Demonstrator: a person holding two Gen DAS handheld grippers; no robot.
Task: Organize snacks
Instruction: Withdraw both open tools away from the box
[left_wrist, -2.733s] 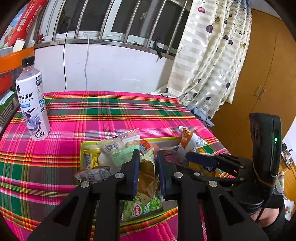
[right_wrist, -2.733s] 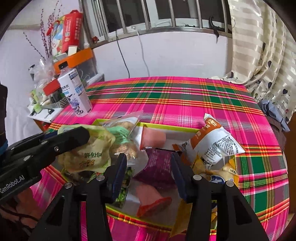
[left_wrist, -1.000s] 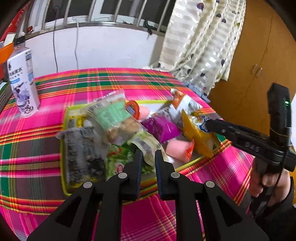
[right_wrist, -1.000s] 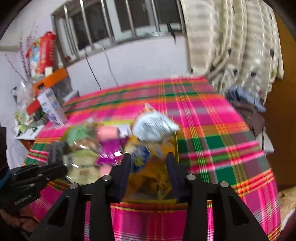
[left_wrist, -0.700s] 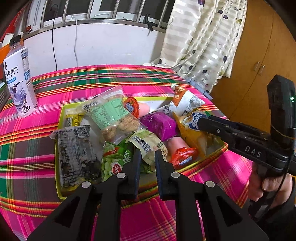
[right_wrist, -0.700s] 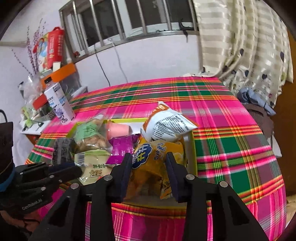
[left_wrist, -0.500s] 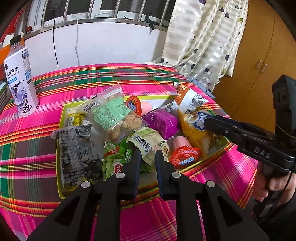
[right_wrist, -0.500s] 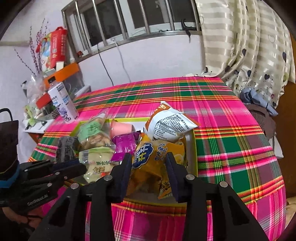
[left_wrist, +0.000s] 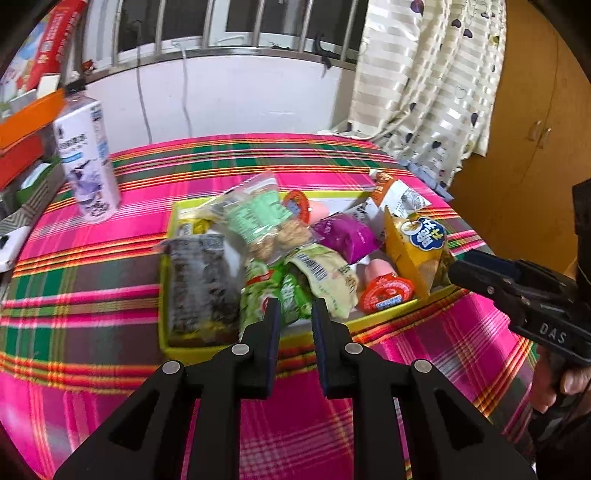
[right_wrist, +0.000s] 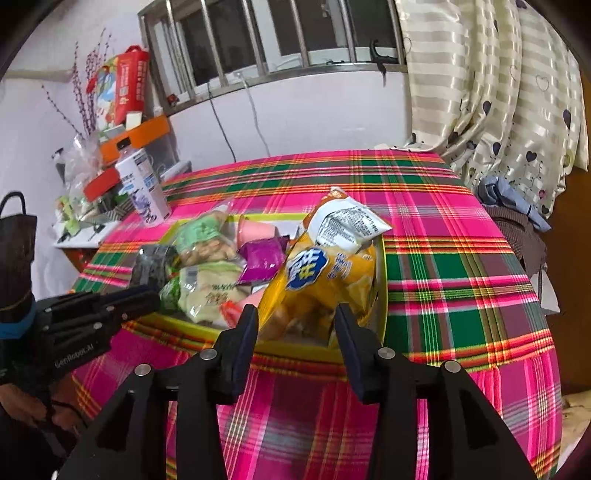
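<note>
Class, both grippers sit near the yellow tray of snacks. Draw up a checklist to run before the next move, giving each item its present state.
1. Right gripper open and empty: ok, jaws apart, nothing pinched.
2. Left gripper empty: ok, a narrow gap between the jaws, nothing in it.
3. Yellow chip bag inside the yellow tray: ok, it leans at the tray's right end.
4. White chip bag settled: cannot tell, it rests propped on the yellow chip bag.
5. All snacks within the tray walls: not ok, the black seaweed pack overhangs the left rim.
6. Drink bottle clear of the tray: ok, upright on the cloth, apart from it.
</note>
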